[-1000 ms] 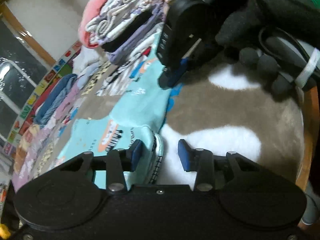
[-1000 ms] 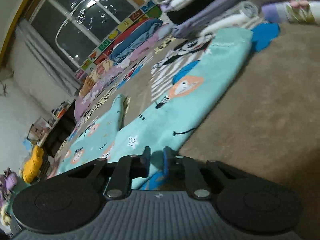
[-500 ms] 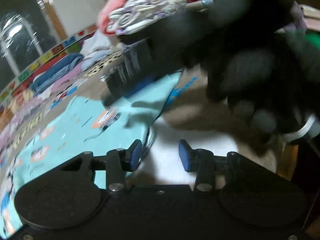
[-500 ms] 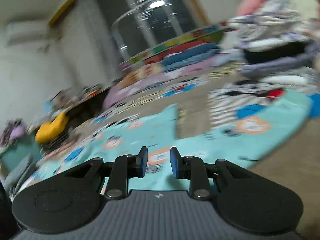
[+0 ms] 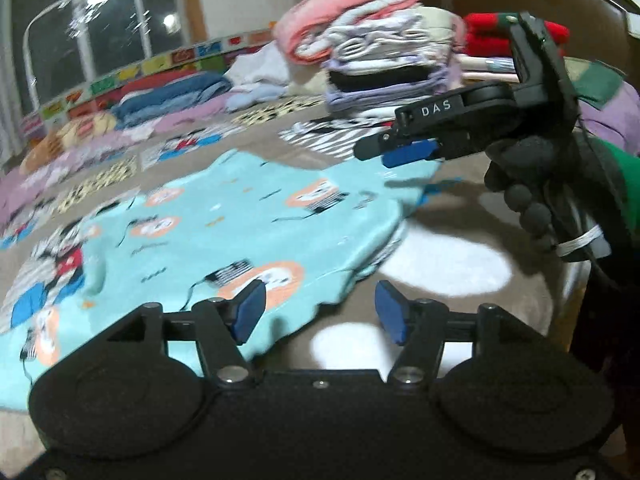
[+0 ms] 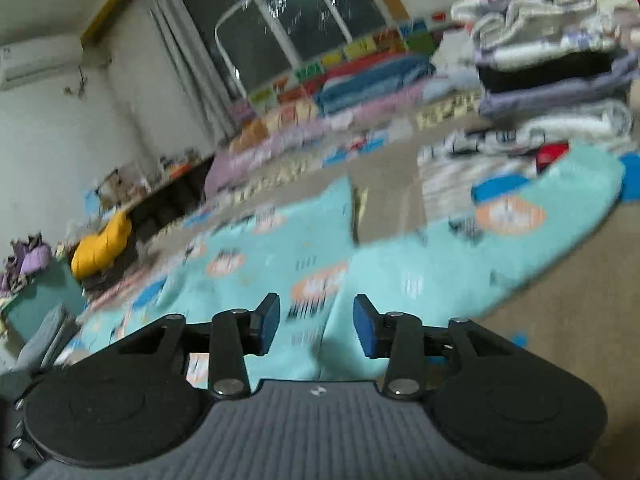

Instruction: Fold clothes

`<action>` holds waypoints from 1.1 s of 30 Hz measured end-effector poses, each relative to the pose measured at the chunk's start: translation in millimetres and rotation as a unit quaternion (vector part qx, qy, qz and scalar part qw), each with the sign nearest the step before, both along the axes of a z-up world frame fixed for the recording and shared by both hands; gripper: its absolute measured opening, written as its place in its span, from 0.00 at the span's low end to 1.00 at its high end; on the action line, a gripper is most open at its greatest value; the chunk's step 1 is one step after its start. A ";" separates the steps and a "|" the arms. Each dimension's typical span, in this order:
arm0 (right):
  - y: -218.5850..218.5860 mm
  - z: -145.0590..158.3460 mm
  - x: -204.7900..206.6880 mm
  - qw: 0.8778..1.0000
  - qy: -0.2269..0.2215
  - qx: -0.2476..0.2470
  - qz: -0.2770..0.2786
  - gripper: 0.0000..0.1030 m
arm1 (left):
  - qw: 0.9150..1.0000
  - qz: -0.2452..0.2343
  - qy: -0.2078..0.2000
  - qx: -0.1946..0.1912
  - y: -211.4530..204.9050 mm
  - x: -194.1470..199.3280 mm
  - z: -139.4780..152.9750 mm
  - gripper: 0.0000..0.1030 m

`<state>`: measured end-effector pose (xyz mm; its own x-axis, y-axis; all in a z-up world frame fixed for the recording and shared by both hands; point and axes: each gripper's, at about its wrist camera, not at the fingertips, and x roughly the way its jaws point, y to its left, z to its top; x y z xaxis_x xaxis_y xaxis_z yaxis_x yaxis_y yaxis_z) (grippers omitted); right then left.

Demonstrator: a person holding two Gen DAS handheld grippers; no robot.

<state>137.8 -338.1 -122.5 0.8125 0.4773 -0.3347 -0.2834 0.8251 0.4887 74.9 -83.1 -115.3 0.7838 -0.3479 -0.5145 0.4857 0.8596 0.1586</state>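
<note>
Nearest in the left wrist view, the left gripper (image 5: 318, 312) is hanging over the brown blanket (image 5: 460, 208), jaws opening, nothing between the pads; the hem of the turquoise printed garment (image 5: 224, 232) is lying just beside its left pad.

In the right wrist view, the right gripper (image 6: 314, 324) is also opening, hovering above the garment (image 6: 400, 272), cloth showing below the gap but not pinched. Likely both are letting go so the fabric can settle flat.

The garment is lying spread on the blanket, one sleeve reaching toward the far stack.

From the left camera, the right gripper (image 5: 404, 150) is being held by a gloved hand (image 5: 520, 168) over the garment's far edge.

Beyond, a stack of folded clothes (image 5: 380, 56) is sitting, probably the finished pile. Fold itself looks not yet begun.
</note>
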 end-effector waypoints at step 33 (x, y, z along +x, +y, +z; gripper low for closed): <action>245.8 26.2 -24.3 0.927 -0.113 -0.277 0.227 0.36 | 0.748 0.439 0.044 -0.495 390.9 55.7 -34.4 0.18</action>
